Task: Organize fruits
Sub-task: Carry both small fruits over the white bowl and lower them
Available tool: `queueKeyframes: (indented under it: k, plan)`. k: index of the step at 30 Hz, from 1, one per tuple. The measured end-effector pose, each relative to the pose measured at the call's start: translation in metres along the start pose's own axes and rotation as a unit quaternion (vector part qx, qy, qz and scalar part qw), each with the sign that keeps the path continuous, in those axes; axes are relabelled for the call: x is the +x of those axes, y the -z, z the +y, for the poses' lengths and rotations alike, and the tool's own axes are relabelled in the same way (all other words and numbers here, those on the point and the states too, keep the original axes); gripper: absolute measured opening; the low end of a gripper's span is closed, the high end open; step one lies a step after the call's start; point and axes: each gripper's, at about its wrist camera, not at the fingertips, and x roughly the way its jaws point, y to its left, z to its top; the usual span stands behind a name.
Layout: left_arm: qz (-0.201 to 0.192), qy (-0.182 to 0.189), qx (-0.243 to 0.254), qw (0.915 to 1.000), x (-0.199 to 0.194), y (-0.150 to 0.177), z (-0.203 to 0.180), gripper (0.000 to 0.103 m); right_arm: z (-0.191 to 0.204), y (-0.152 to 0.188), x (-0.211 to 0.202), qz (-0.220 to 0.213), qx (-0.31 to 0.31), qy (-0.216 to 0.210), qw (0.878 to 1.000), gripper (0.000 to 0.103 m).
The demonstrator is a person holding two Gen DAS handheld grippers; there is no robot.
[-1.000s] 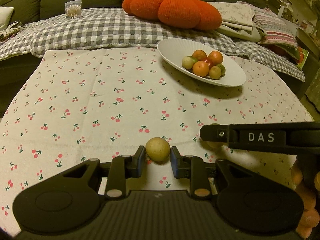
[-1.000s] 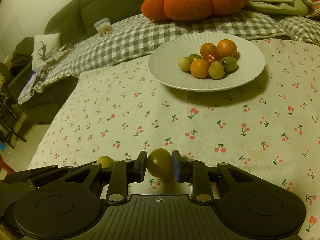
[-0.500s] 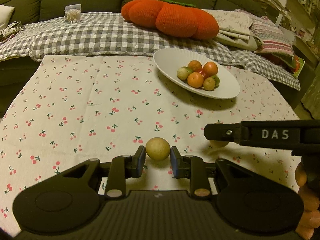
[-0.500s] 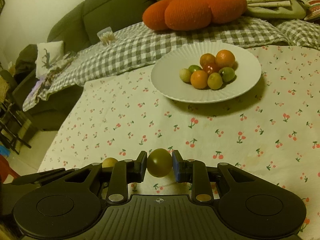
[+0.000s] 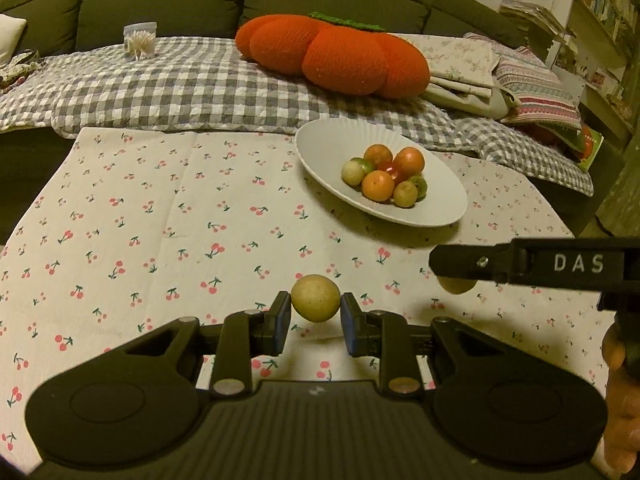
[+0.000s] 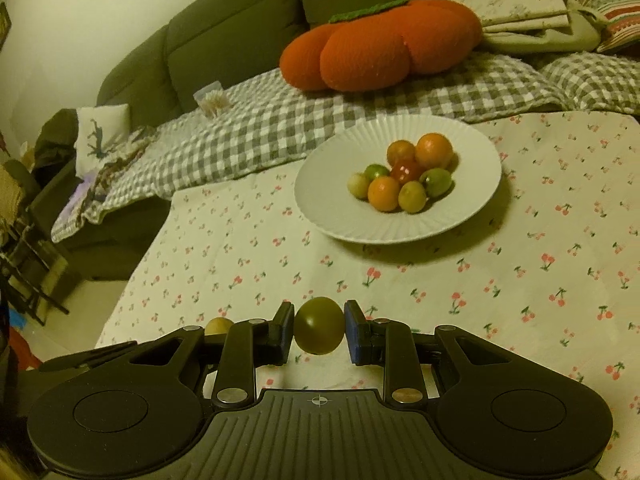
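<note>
My left gripper point(image 5: 315, 316) is shut on a pale yellow round fruit point(image 5: 315, 298) and holds it above the cherry-print tablecloth point(image 5: 160, 220). My right gripper point(image 6: 319, 327) is shut on a dark green round fruit point(image 6: 319, 325), also lifted off the cloth. A white ribbed plate point(image 5: 436, 208) with several orange, green and red fruits stands further back to the right; it also shows in the right wrist view point(image 6: 332, 208). The right gripper's side point(image 5: 532, 266) crosses the left wrist view at the right, with its fruit point(image 5: 456, 285) partly hidden beneath it. The yellow fruit point(image 6: 218, 325) peeks out at the left in the right wrist view.
An orange pumpkin cushion point(image 5: 336, 54) lies on a grey checked blanket point(image 5: 180, 84) on the sofa behind the table. A clear box of cotton swabs point(image 5: 140, 42) stands on the blanket at the left. Folded cloths and striped pillows point(image 5: 532, 88) are at the right.
Both grippers have risen from the cloth with their fruits held. The plate now sits lower and closer in both views.
</note>
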Motion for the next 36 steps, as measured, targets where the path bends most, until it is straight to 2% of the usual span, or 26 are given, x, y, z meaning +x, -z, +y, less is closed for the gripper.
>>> queueKeyframes:
  k: [17, 29, 36]
  plan:
    - [-0.017, 0.017, 0.011, 0.9996, 0.013, -0.028, -0.018, 0.025, -0.028, -0.029, -0.016, -0.032, 0.015, 0.014, 0.999, 0.025]
    - [-0.042, 0.034, 0.032, 0.9980, 0.058, -0.064, -0.034, 0.025, -0.063, -0.053, -0.001, -0.044, 0.046, 0.036, 0.997, 0.025]
    - [-0.038, 0.031, 0.056, 0.9973, 0.086, -0.070, -0.044, 0.025, -0.071, -0.065, 0.021, -0.042, 0.033, 0.052, 0.997, 0.025]
